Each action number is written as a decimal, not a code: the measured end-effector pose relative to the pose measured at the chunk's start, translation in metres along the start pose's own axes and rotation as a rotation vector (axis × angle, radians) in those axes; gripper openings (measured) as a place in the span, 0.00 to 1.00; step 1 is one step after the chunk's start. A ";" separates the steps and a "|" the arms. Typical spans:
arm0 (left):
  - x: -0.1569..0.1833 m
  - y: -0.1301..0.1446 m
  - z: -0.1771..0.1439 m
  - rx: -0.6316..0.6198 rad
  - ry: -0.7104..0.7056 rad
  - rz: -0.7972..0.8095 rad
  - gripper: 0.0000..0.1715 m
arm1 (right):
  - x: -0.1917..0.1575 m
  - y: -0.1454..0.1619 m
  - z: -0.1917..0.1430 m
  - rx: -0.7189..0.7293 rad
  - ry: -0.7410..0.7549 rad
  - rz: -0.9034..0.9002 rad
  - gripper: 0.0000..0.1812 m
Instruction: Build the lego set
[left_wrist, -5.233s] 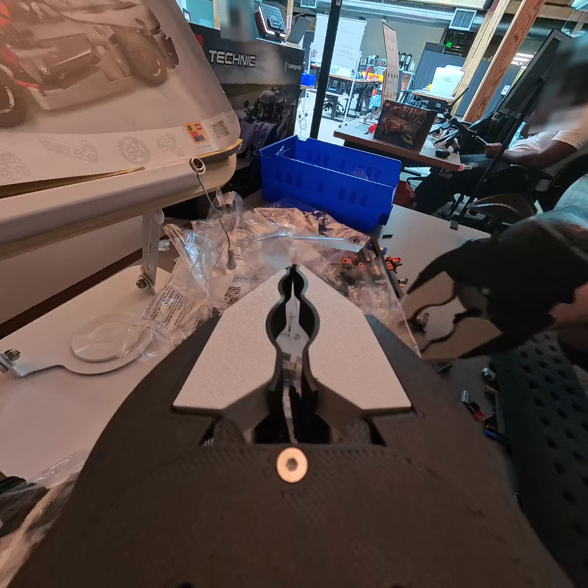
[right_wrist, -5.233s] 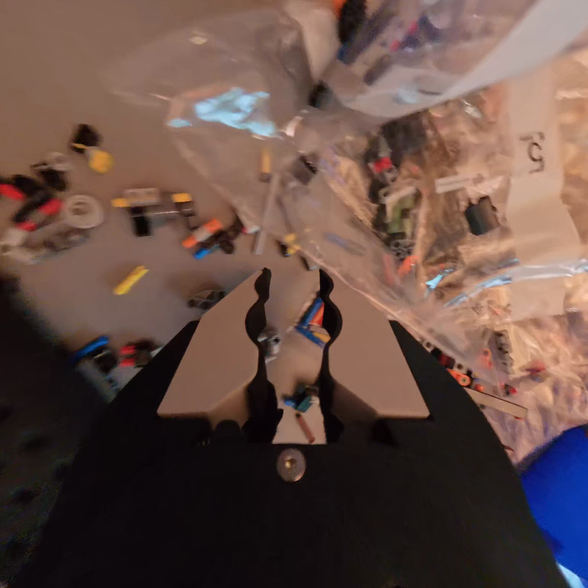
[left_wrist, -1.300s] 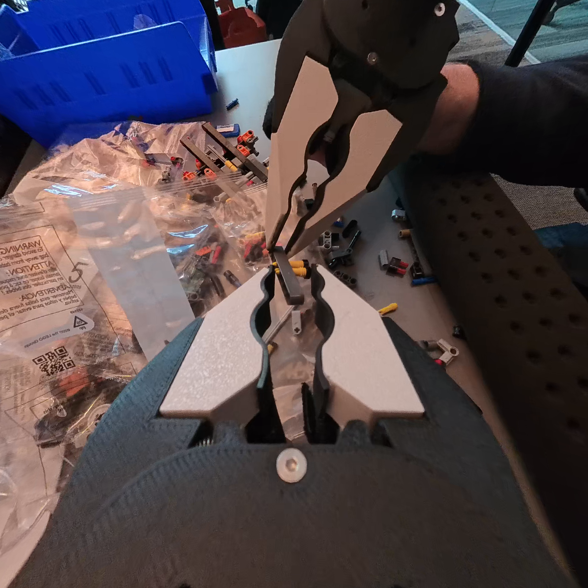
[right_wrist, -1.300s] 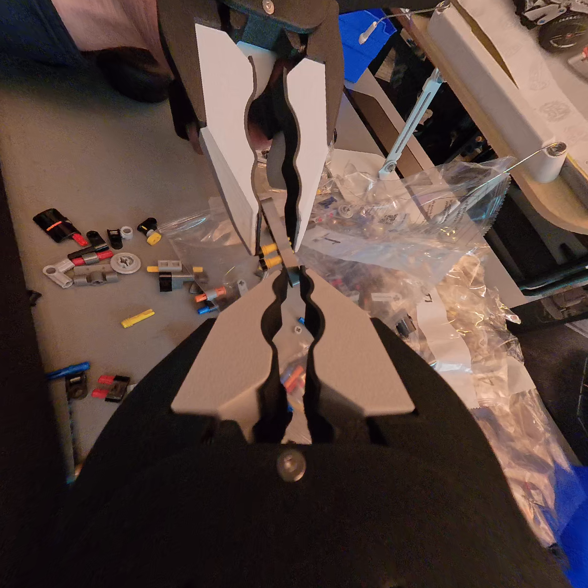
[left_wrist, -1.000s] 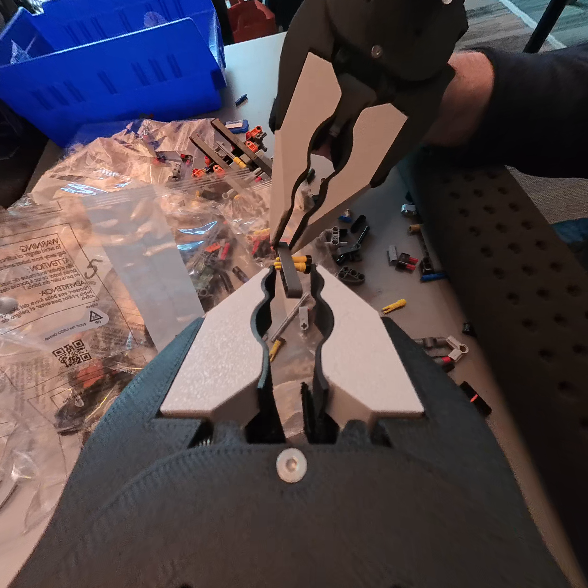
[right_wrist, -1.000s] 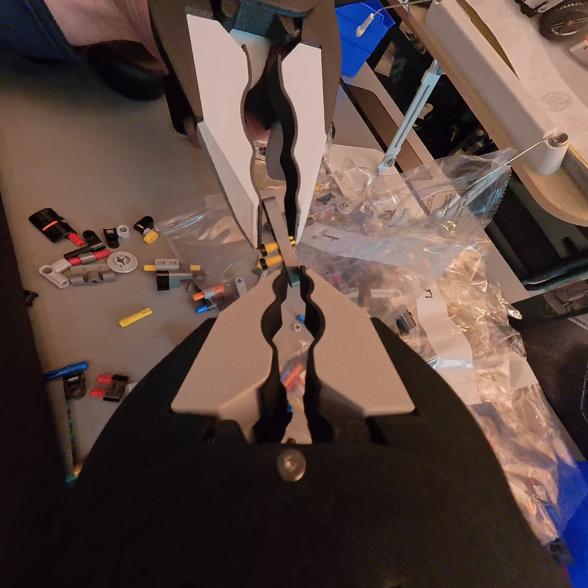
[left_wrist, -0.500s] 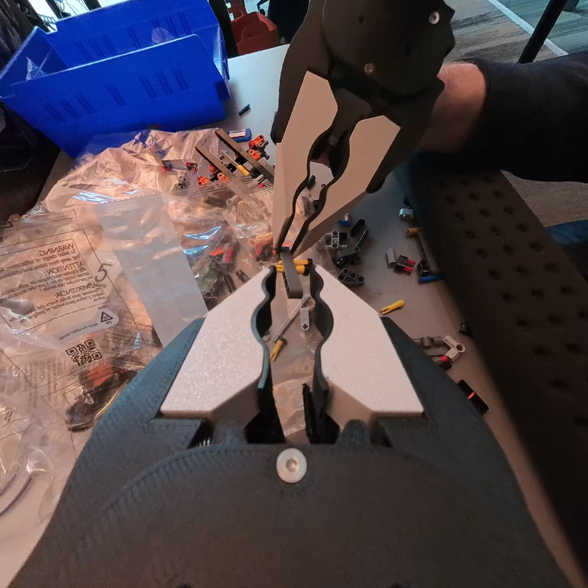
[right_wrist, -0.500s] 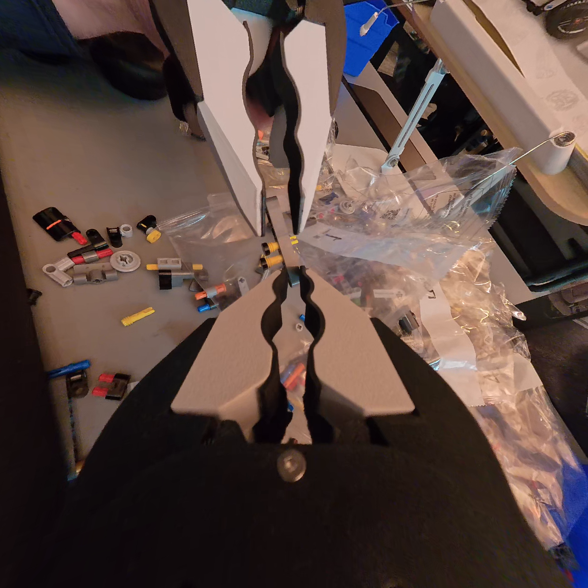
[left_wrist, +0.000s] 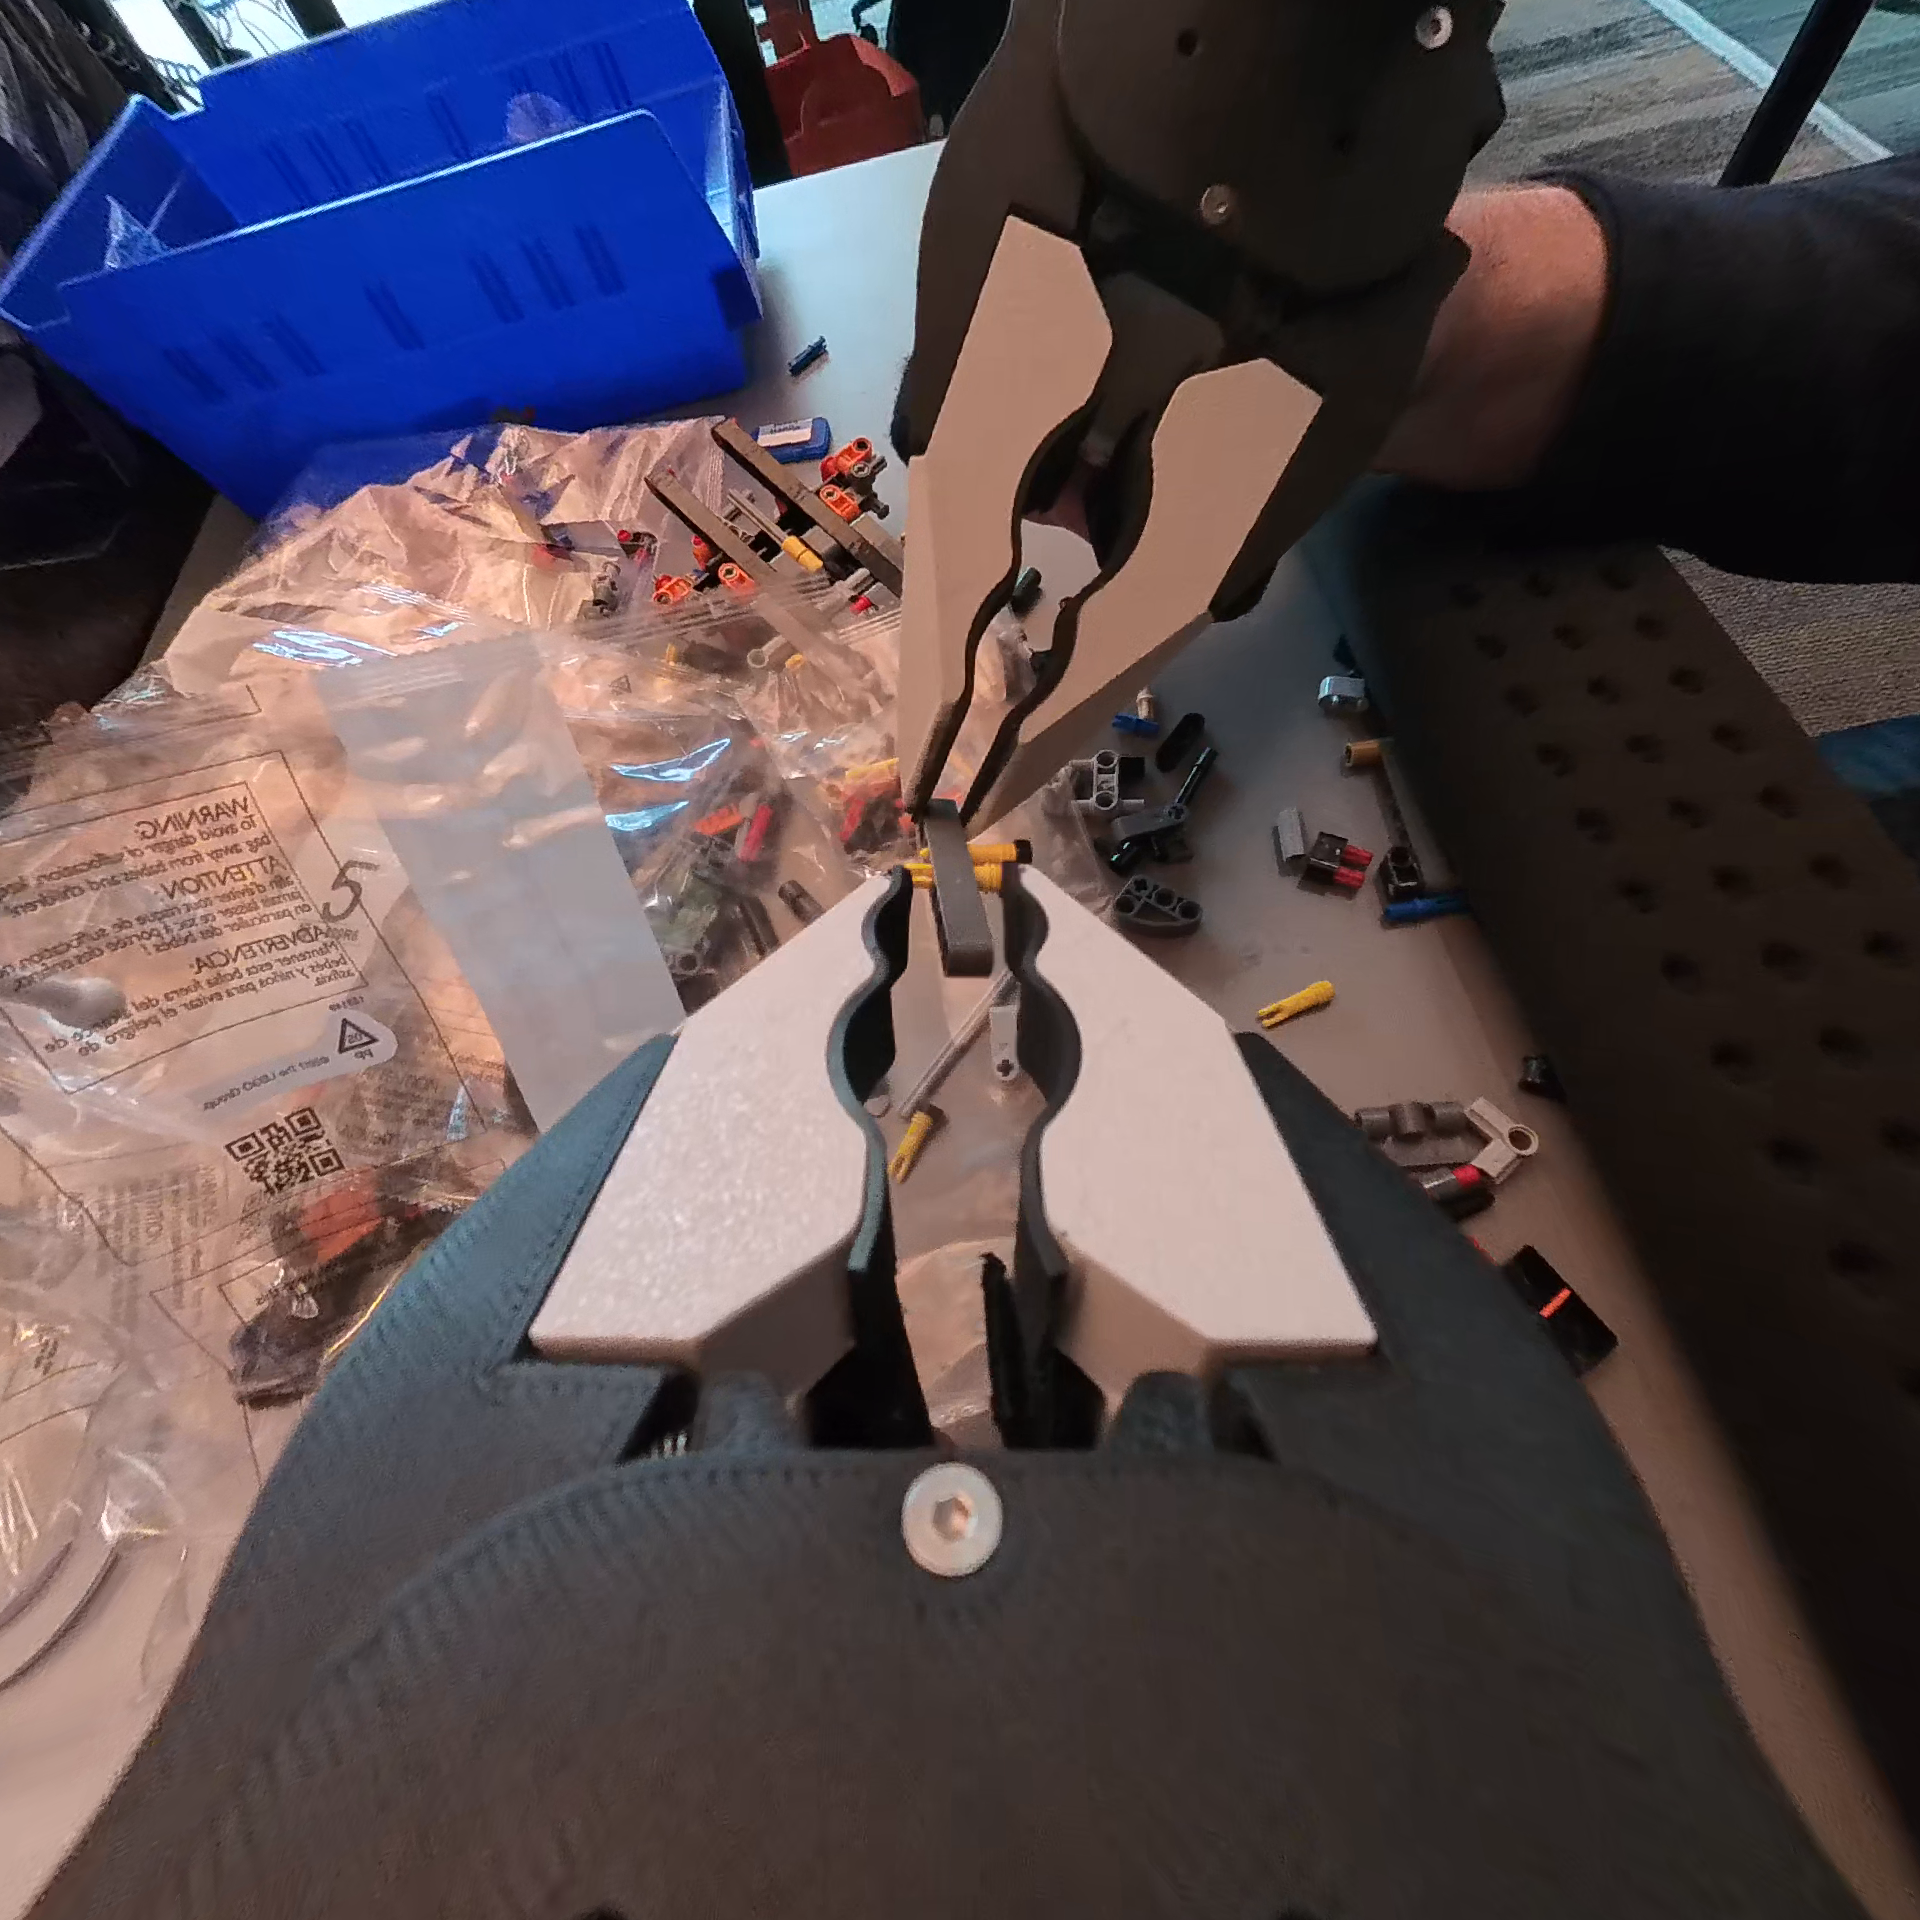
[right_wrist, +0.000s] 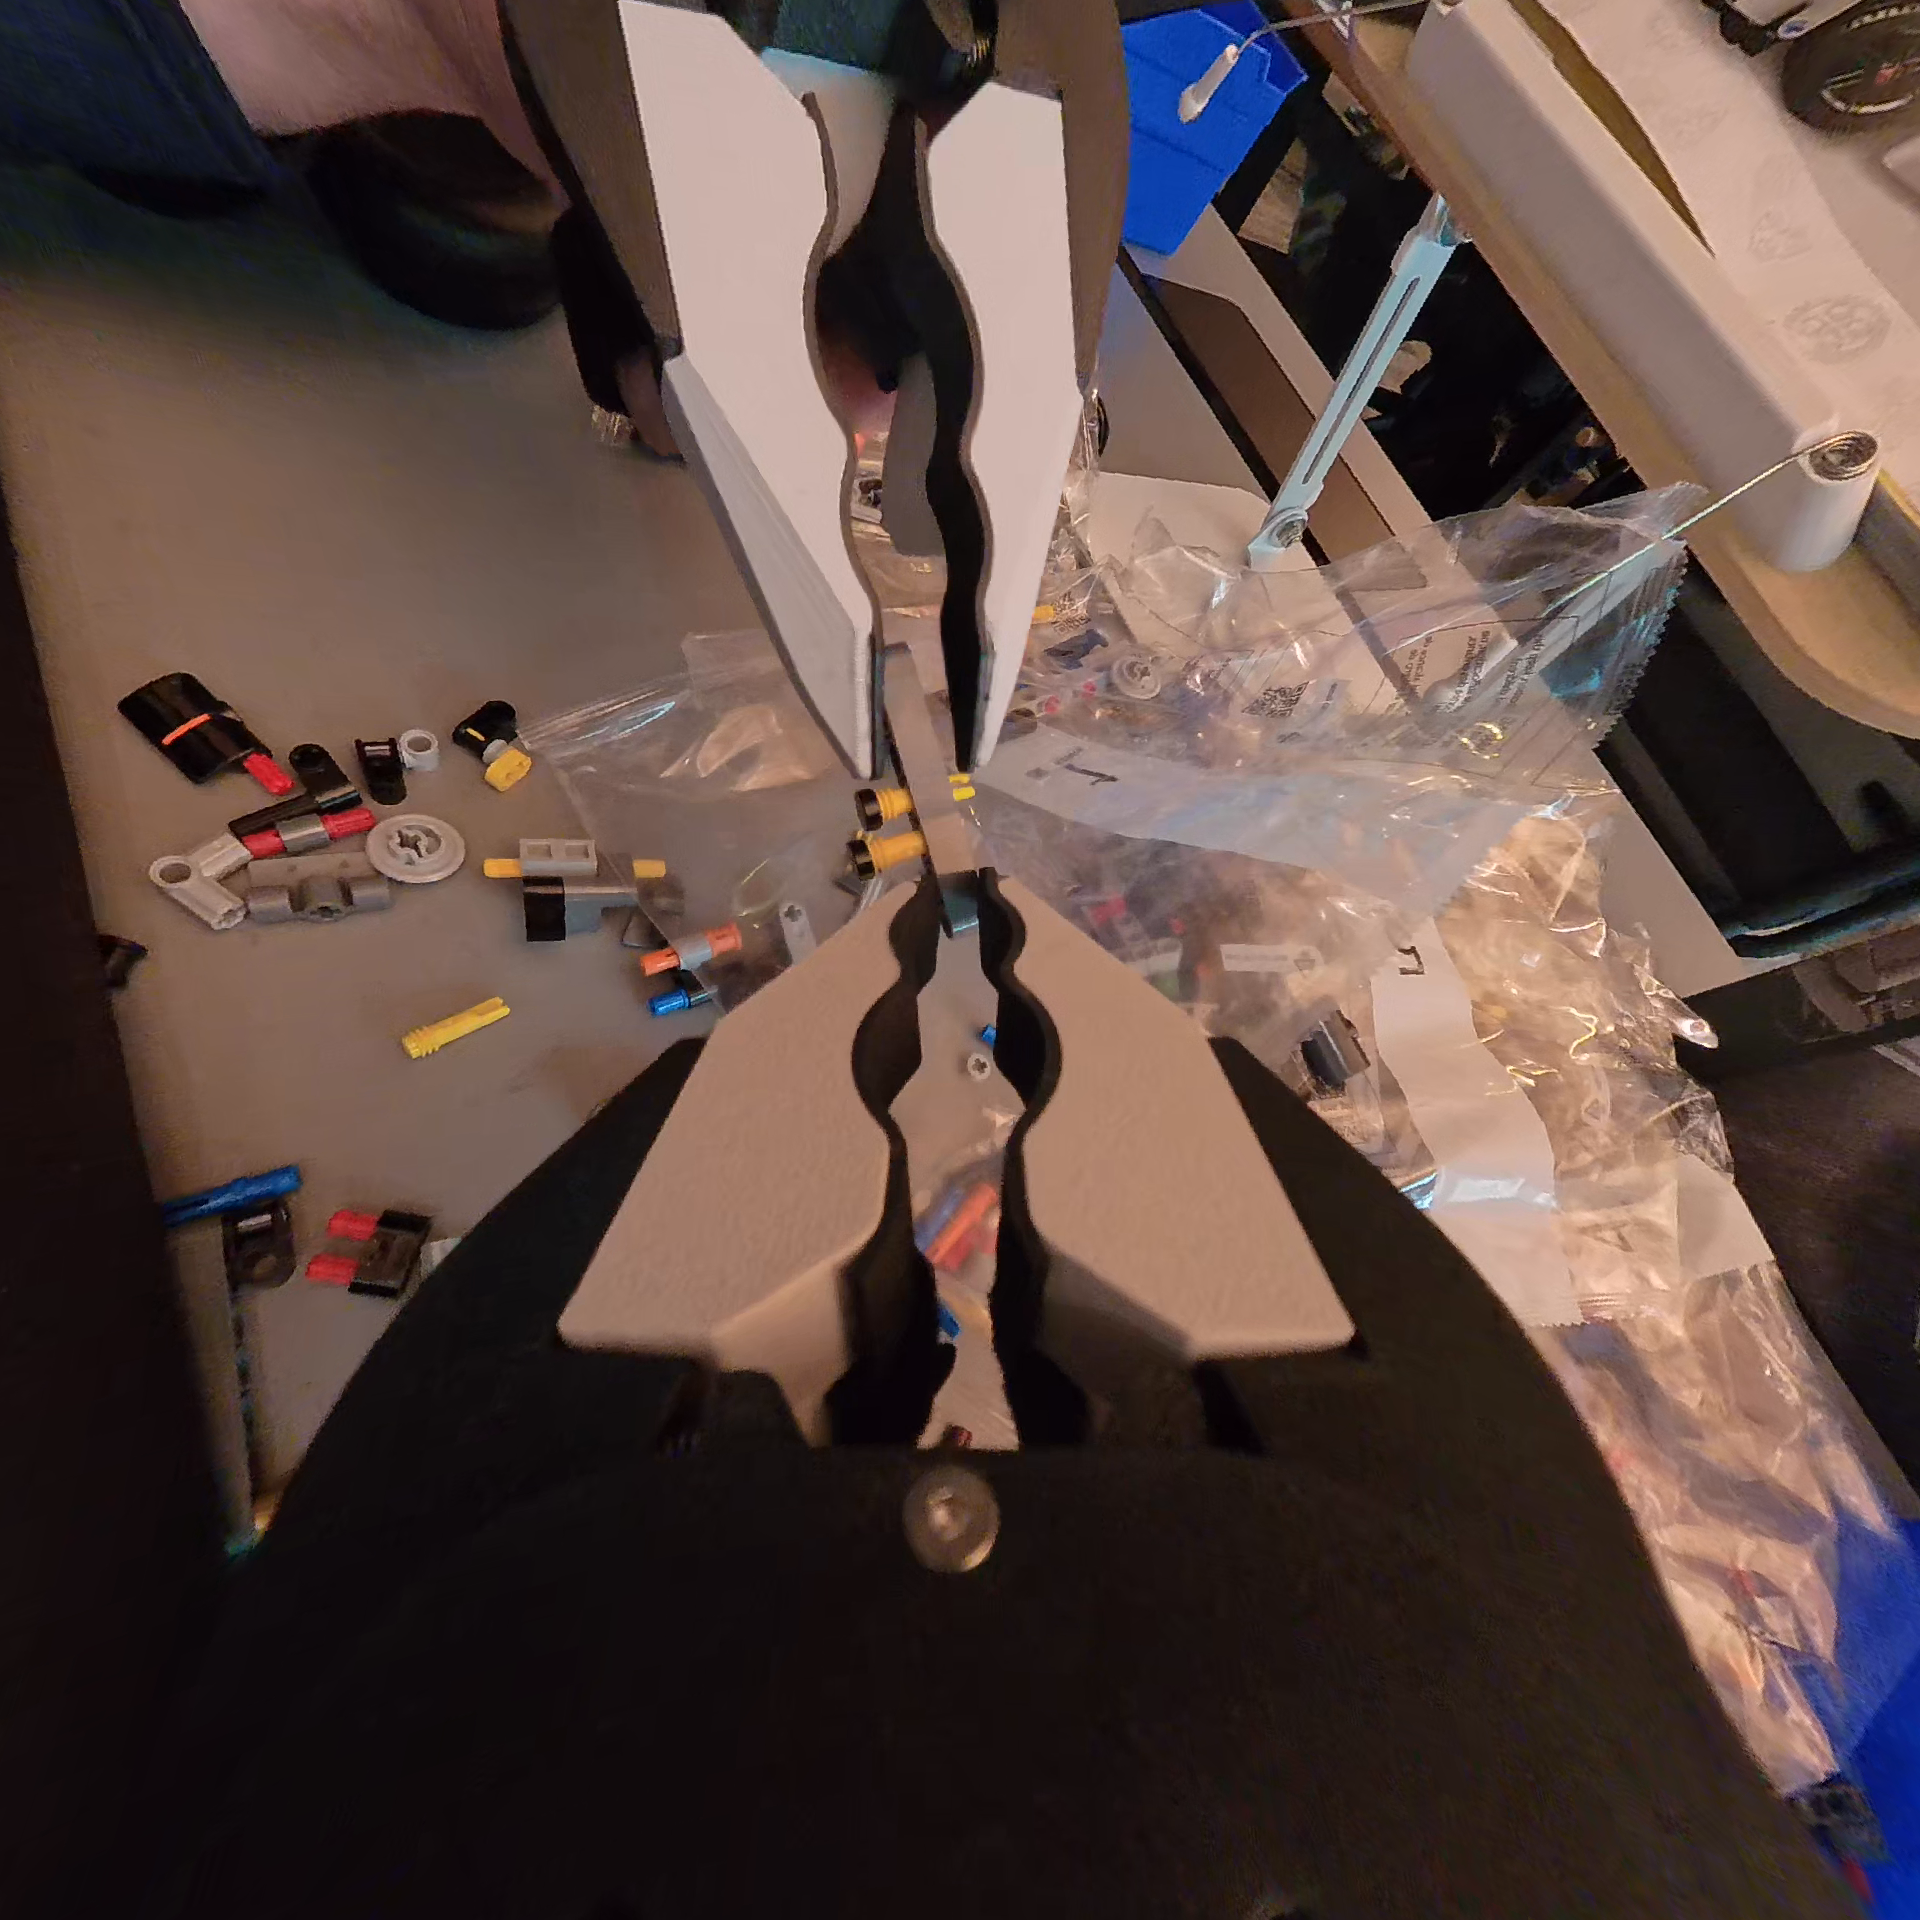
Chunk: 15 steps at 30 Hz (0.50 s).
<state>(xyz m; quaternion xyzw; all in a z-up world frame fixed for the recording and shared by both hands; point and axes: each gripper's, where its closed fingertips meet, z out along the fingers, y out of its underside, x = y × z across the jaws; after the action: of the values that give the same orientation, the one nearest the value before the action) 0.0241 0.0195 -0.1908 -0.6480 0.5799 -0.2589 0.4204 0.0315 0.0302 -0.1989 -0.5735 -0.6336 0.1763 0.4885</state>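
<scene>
A dark grey Technic beam (left_wrist: 961, 914) with yellow pins (left_wrist: 992, 852) through it hangs above the table between my two grippers. My right gripper (right_wrist: 956, 899) is shut on one end of the beam (right_wrist: 940, 831). In the left wrist view it comes down from above (left_wrist: 945, 810). My left gripper (left_wrist: 958, 883) straddles the other end with its jaws a little apart and a thin gap on each side. In the right wrist view it (right_wrist: 920, 769) points down at me. The pins (right_wrist: 885, 802) stick out sideways just past its tips.
Clear bags of parts (left_wrist: 364, 831) cover the table's left side. Loose pieces (right_wrist: 312, 862) lie scattered on the grey tabletop. A blue bin (left_wrist: 416, 281) stands at the back. A black perforated mat (left_wrist: 1662, 831) lies on the right. A booklet stand (right_wrist: 1662, 260) rises behind the bags. The tips of both grippers are at nearly the same place.
Five seconds ago my left gripper was shut over the bags and my right was open over loose parts. Now both meet at the beam. Over the last second they barely moved.
</scene>
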 end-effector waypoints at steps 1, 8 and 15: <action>0.000 0.000 0.000 0.000 -0.002 -0.001 0.10 | 0.000 0.000 0.000 -0.002 0.000 -0.001 0.02; -0.001 0.000 0.001 0.003 -0.009 0.001 0.10 | -0.001 0.000 0.000 0.000 -0.004 -0.007 0.02; 0.001 0.000 0.005 -0.007 -0.009 0.011 0.09 | -0.003 -0.002 0.000 0.006 -0.010 -0.016 0.02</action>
<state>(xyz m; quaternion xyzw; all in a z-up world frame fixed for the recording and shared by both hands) 0.0287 0.0201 -0.1935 -0.6474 0.5824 -0.2517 0.4223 0.0298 0.0269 -0.1986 -0.5659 -0.6402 0.1773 0.4883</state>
